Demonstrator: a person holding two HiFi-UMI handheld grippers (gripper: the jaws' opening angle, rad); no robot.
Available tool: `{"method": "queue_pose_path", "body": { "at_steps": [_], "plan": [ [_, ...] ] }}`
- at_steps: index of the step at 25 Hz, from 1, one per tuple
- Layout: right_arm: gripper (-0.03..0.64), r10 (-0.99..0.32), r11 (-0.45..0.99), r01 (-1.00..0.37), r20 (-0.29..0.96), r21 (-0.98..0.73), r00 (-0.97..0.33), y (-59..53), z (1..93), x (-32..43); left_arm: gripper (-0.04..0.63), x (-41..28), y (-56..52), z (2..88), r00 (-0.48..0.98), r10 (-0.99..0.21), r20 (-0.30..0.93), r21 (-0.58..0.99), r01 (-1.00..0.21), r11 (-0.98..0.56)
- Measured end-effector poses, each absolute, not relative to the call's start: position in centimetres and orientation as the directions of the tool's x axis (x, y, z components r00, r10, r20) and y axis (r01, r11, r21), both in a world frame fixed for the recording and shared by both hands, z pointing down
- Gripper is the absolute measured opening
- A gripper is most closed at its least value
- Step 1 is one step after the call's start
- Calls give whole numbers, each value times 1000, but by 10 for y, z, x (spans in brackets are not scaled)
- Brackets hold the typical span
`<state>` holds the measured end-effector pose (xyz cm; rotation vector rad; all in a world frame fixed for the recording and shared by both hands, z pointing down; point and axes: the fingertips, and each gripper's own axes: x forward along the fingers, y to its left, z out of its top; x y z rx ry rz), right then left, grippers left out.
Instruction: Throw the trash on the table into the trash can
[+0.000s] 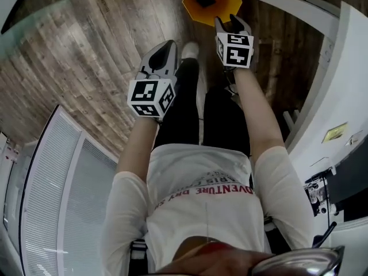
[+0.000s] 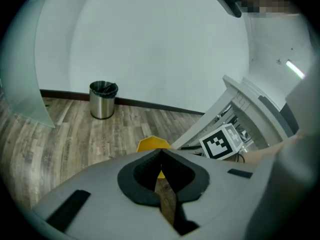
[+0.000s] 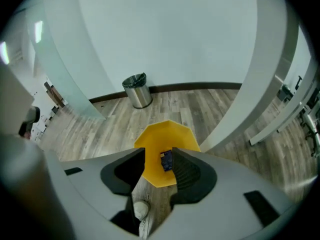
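The trash can [image 3: 160,139] is bright yellow, and the packet [image 3: 166,160] inside it is dark blue. The floor [image 1: 86,50] is grey-brown wood in streaky planks. The left tool [image 2: 161,156] and the right tool [image 3: 159,155] have light grey shells with black pads; their cubes [image 1: 150,96] are white with black square patterns. The person's shirt [image 1: 201,211] is white with red lettering, the trousers [image 1: 190,108] black, the shoe [image 3: 140,209] white. A far bin [image 2: 103,104] is silver with a black liner [image 2: 103,87]. The wall [image 2: 150,44] is pale bluish white over a dark brown skirting [image 2: 150,104].
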<state>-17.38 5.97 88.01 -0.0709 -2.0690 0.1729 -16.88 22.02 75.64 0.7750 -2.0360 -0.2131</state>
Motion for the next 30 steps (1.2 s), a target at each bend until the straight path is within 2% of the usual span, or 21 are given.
{"method": "queue_pose_path", "body": {
  "at_steps": [4, 9, 16, 23, 27, 30],
  "plan": [
    [52, 119, 991, 12, 833, -134, -541, 65, 776, -166, 23, -158, 213, 676, -383, -609, 694, 419, -472, 775],
    [31, 78, 978, -72, 667, -195, -741, 50, 641, -203, 23, -199, 175, 581, -426, -683, 593, 269, -695, 667],
    [26, -82, 959, -207, 512, -193, -855, -8, 470, -134, 23, -165, 92, 436, -331, -827, 454, 235, -851, 470],
    [26, -303, 907, -397, 435, -143, -848, -91, 363, -1, 23, -68, -4, 347, -127, -931, 341, 288, -929, 232],
    [26, -434, 845, -520, 409, -123, -802, -138, 332, 101, 23, 12, -63, 310, -4, -961, 276, 282, -956, 85],
    [26, -570, 766, -636, 364, -88, -737, -174, 309, 185, 23, 78, -112, 281, 140, -967, 212, 249, -965, -85]
  ]
}}
